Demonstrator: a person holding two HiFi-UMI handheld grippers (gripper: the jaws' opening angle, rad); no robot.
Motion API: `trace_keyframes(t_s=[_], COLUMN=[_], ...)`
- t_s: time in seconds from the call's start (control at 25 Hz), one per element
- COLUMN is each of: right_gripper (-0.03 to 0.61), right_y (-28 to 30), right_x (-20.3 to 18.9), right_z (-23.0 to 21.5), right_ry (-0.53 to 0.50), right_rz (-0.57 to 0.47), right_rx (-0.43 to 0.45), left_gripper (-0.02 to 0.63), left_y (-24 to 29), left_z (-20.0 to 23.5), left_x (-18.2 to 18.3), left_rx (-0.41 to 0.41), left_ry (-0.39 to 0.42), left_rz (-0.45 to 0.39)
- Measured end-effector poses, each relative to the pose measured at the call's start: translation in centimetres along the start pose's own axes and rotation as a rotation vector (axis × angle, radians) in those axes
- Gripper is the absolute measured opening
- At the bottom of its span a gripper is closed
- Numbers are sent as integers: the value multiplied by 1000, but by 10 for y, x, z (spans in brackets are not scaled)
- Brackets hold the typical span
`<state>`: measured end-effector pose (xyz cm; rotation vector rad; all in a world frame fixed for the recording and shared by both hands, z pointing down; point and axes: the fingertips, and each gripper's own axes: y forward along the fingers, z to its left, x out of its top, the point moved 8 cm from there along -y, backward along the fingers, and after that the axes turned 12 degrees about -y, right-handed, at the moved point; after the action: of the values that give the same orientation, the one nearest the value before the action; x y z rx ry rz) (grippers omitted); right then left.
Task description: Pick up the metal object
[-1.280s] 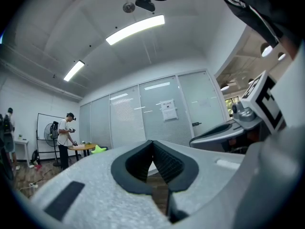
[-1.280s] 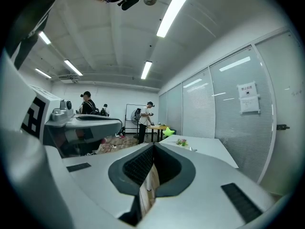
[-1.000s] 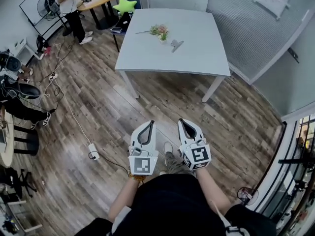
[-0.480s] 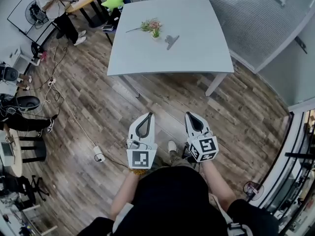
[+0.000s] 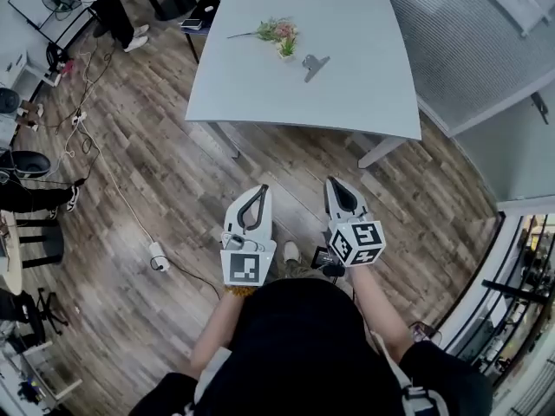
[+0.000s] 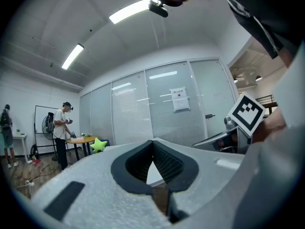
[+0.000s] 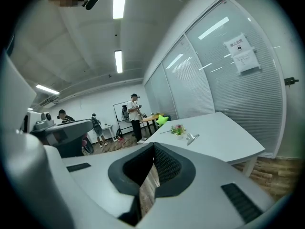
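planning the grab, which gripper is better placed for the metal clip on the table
Right, probably: the right gripper lines up more nearly with the metal clip than the left gripper. Both are shut and far off.

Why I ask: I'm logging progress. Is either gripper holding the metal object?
No: the metal object lies on the table beside the flowers, while the left gripper and right gripper are shut and empty.

Flowers (image 5: 279, 33), perhaps in a small pot, sit on the grey table (image 5: 260, 85).
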<state>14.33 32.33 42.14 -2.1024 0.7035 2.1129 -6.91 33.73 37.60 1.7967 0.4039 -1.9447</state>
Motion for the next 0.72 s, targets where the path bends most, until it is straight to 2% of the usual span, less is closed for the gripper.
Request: trace_keyframes(t_s=[0.2,0.48,0.6,0.64,0.72], right_gripper=[0,0,1,0,1], right_y=[56,144,196,206,215], right_x=[14,49,63,66,76], right_z=[15,9,5,3,2], right_ry=[-36,-100,-133,-140,-157], right_rz=[18,56,71,84,105], right_rx=[26,15,22,18,2], left_gripper=[5,5,5,5,5], left_y=[35,104,137,145,155], left_z=[53,132,175,183,193], left_x=[-9,5,-1,-6,-12], left_rx=[2,-57,-78,-85,-92], left_ry=[-68,-52,-14,-18,-73], left_rz=[-4,-22,-6,1,2])
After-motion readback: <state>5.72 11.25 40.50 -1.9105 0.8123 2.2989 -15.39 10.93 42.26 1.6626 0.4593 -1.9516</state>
